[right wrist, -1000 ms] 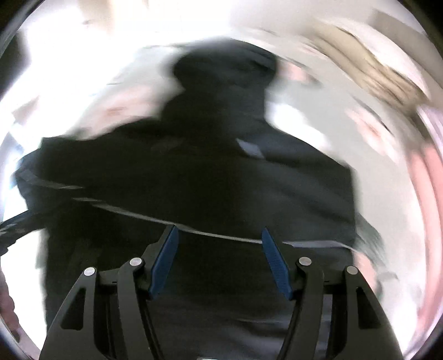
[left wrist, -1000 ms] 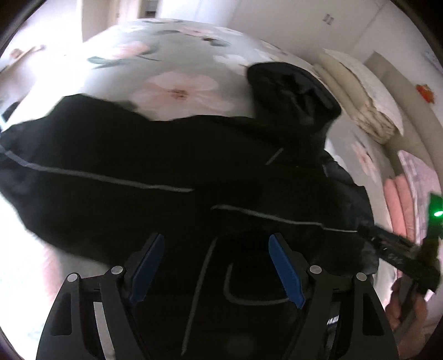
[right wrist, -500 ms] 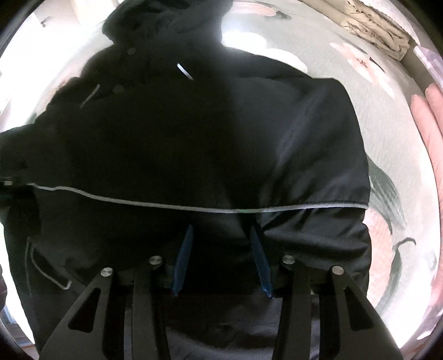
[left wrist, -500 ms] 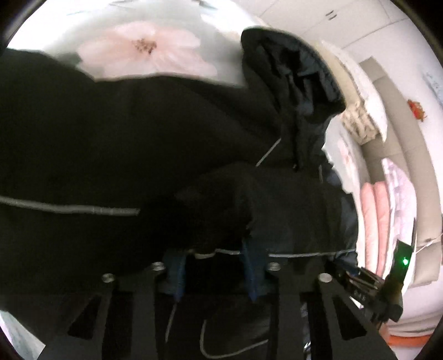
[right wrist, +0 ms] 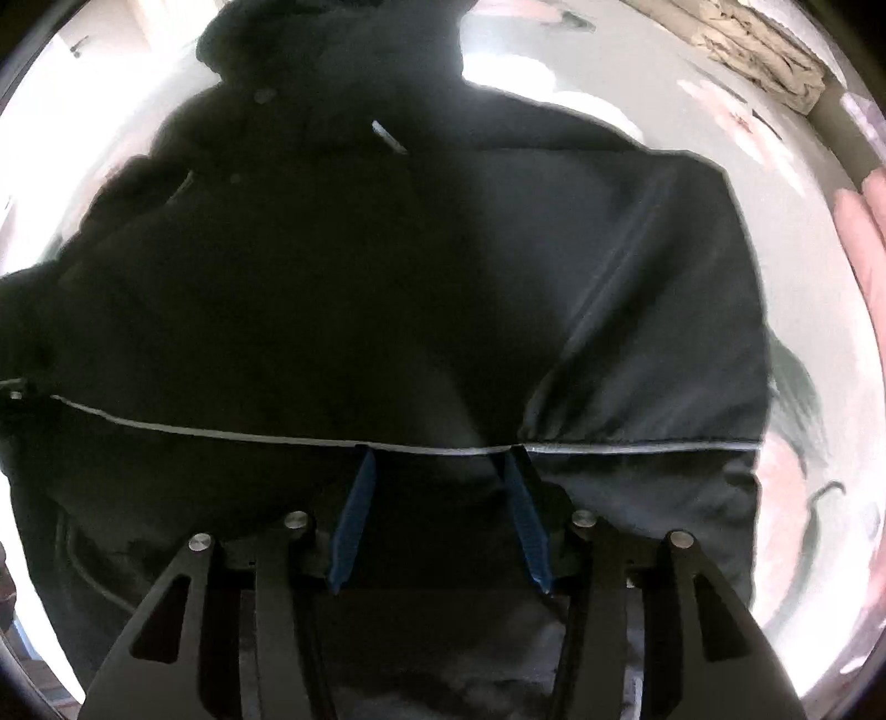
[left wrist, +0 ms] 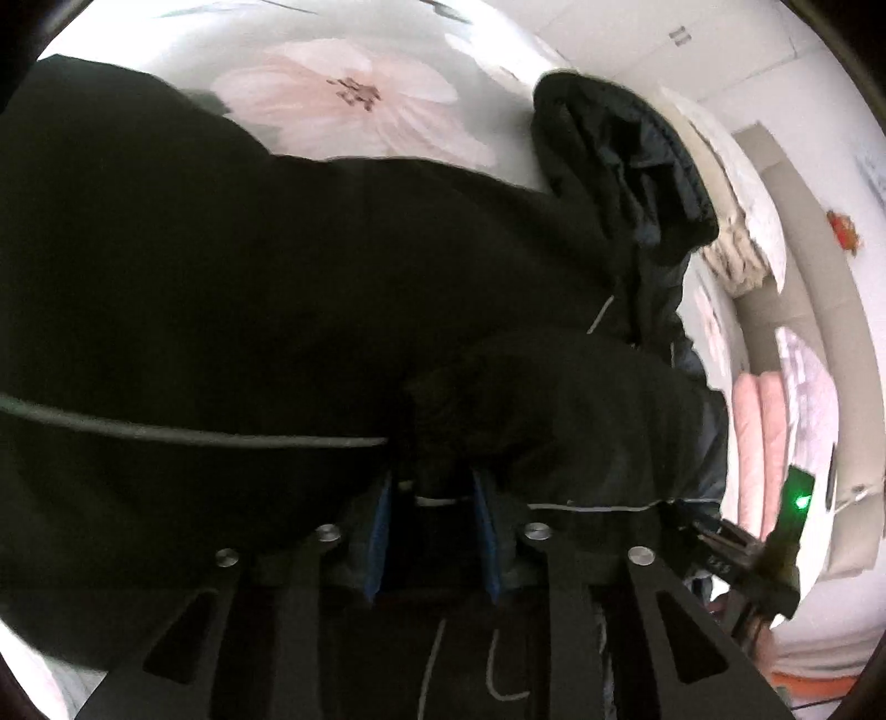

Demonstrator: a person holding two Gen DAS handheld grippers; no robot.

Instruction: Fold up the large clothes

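A large black hooded jacket (left wrist: 277,288) with thin grey piping lies on a floral bed sheet (left wrist: 343,99). Its hood (left wrist: 620,166) points to the far right. My left gripper (left wrist: 434,487) is shut on a bunched fold of the jacket's lower edge. In the right wrist view the same jacket (right wrist: 387,277) fills the frame. My right gripper (right wrist: 440,459) is shut on the jacket's piped hem, with fabric bunched between its blue pads. The right gripper also shows at the lower right of the left wrist view (left wrist: 736,548).
Folded beige bedding (left wrist: 736,243) lies at the head of the bed. Pink folded quilts (left wrist: 764,437) are stacked at the right. White cupboards (left wrist: 637,50) stand behind. The sheet's bare part (right wrist: 819,432) shows right of the jacket.
Both grippers went from open above the jacket to shut on its lower edge. Both have come in closer to the jacket, and fabric has bunched up at the left gripper.
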